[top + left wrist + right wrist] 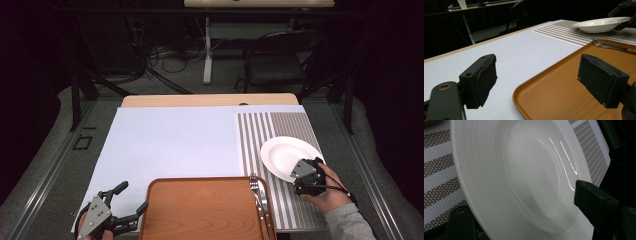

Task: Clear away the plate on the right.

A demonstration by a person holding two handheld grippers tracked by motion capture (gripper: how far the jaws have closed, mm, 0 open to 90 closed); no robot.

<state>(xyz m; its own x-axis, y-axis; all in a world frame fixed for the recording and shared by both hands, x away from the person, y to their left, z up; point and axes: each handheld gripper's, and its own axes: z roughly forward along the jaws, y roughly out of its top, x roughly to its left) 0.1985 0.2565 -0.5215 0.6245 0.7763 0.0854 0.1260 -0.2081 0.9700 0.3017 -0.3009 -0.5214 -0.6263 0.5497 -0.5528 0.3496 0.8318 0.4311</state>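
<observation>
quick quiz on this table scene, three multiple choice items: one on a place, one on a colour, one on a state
1. Where does the white plate sit?
A. on the tray
B. on the striped mat
C. on the floor

2. What colour is the tray?
A. blue
B. green
C. wood brown

3. How do the jaws of the left gripper stand?
A. open
B. shut on a fork
C. shut on the plate

Answers:
1. B, the high view shows the plate on the stripes, to the right of the tray.
2. C, its surface shows brown wood grain.
3. A, the left gripper view shows a wide gap between its two jaws, gripping nothing.
</observation>
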